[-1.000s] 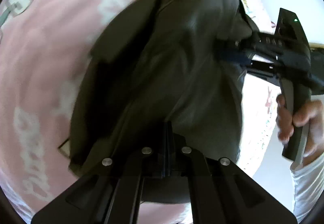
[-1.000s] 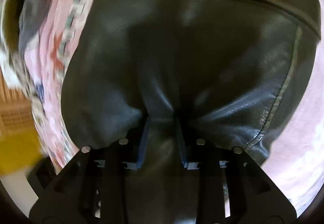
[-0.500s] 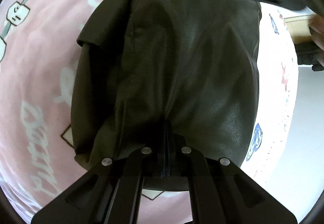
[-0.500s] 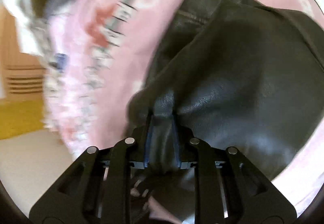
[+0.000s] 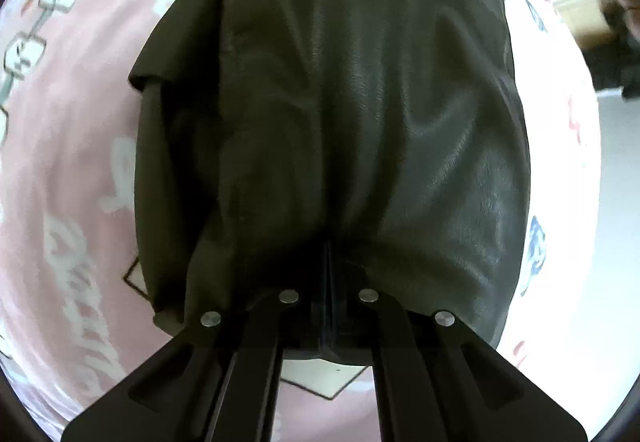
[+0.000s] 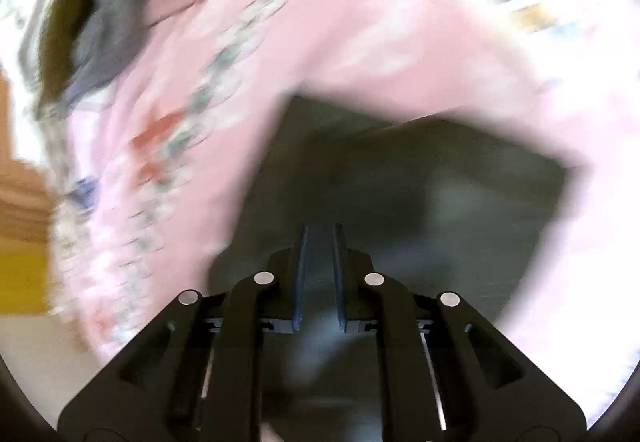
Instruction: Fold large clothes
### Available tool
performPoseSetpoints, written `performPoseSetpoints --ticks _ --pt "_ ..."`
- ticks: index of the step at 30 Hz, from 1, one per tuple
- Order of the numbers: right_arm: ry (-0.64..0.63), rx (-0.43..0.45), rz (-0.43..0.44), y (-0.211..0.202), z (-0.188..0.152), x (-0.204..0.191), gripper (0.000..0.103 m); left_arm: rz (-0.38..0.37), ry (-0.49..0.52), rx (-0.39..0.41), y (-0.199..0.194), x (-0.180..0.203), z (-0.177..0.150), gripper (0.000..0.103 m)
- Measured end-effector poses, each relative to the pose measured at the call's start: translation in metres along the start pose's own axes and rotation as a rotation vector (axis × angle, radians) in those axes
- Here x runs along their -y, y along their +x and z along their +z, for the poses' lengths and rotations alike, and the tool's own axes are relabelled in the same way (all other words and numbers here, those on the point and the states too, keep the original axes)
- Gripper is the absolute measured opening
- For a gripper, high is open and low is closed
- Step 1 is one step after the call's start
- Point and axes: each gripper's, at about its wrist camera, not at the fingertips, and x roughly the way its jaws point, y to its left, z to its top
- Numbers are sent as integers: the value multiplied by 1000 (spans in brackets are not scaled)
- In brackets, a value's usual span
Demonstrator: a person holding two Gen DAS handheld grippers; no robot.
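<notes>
A dark leather jacket (image 5: 340, 122) lies folded on a pink printed bedsheet (image 5: 68, 162). My left gripper (image 5: 329, 274) is shut on the jacket's near edge, which bunches around the closed fingers. In the right wrist view, which is motion-blurred, the jacket (image 6: 420, 202) lies below and ahead of my right gripper (image 6: 319, 242). Its blue-padded fingers (image 6: 299, 274) stand a narrow gap apart with dark material between them; whether they grip it is unclear.
The pink sheet (image 6: 320, 22) covers the bed. A pile of grey and patterned clothes (image 6: 92, 22) lies at the far left of the right wrist view. Wooden furniture (image 6: 20, 202) and pale floor (image 5: 616, 202) lie past the bed's edges.
My right gripper has swung fast across the bed, carrying its part of the jacket over. The jacket now lies flatter in the left view. The right gripper has left the left view.
</notes>
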Motion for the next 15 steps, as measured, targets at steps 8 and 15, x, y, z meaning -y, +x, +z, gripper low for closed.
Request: performPoseSetpoints --ticks 8,15 --pt "66 -131 -276 76 -4 81 16 -11 2 10 12 10 6 3" --pt "137 76 -66 -3 -52 75 17 -17 0 -13 -18 26 22 3"
